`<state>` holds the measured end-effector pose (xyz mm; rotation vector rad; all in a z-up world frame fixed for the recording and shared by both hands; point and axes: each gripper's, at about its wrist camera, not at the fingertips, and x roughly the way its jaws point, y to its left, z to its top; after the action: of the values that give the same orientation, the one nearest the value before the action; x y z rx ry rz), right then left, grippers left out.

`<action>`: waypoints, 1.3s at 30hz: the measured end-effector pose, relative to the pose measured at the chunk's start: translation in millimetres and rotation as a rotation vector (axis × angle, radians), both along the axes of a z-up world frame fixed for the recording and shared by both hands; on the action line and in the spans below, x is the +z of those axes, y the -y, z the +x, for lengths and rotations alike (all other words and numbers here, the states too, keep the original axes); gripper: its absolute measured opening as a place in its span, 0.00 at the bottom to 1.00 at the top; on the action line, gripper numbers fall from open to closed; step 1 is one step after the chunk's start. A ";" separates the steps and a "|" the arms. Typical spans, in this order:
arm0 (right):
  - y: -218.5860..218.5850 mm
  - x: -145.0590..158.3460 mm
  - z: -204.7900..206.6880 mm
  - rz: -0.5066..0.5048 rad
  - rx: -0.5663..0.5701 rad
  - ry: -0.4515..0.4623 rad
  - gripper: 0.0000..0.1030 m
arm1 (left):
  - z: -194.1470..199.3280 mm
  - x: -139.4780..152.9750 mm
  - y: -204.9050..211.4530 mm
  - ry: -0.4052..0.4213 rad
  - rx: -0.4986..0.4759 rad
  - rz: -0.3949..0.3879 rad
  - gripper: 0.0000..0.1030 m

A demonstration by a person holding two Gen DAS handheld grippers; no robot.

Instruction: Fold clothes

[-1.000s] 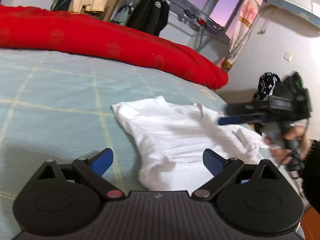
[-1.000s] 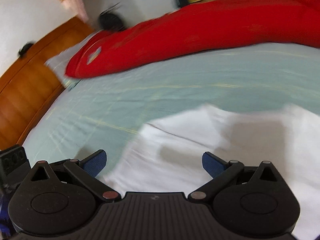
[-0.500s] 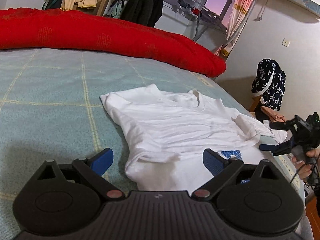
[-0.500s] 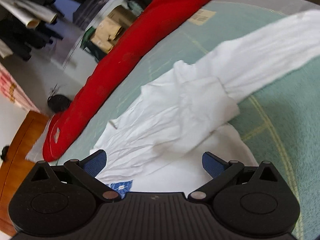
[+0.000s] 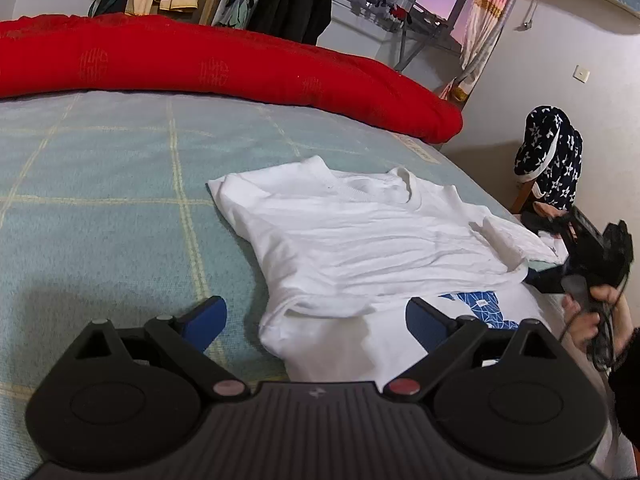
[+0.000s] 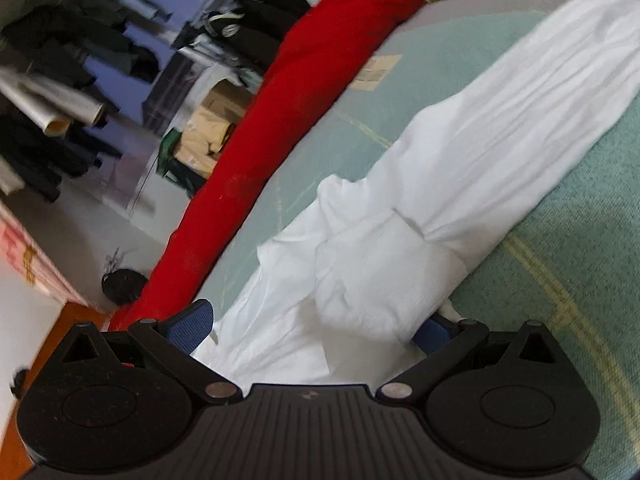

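White shirt [image 5: 360, 240] lies flat on the bed [image 5: 100, 184], teal sheet with yellow grid lines, collar toward the far side, bottom part folded up over the body so a blue print [image 5: 478, 304] shows at the fold edge. Left gripper [image 5: 316, 320] hovers over the shirt's near hem, jaws wide apart, nothing between them; left pad sits over bare sheet, right pad over the white cloth. Right gripper [image 6: 310, 328] is also spread wide, camera rolled hard so the bed runs diagonally; a bunched sleeve [image 6: 384, 276] sits between its fingers and covers part of the right pad, but the jaws aren't clamped on it, can't tell if cloth touches the pads. In the left view the right gripper [image 5: 560, 248] shows at the shirt's right edge by the sleeve, held by a hand [image 5: 592, 312] with a cable. Red quilt [image 5: 224, 68] is rolled along the far side of the bed. Dark clothes [image 5: 296, 4] hang behind it; star-print garment [image 5: 550, 156] draped on a chair to the right.
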<state>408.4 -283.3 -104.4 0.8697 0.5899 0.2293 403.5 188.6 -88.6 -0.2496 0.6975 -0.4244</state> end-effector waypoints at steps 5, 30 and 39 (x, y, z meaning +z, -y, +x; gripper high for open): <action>-3.6 5.8 -17.0 0.002 0.038 -0.006 1.00 | -0.1 -0.4 0.4 -0.001 0.004 0.002 0.93; -90.2 87.8 47.9 -0.784 0.377 0.055 0.62 | -0.2 -0.4 -0.1 -0.001 0.005 0.017 0.93; -140.5 79.0 -10.1 -1.142 0.506 0.197 0.72 | -0.1 -0.2 1.8 -0.001 0.004 0.028 0.93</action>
<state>398.3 -142.7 -25.5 -0.4137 0.6258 0.3697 403.4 186.8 -88.9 -0.2253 0.7028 -0.4104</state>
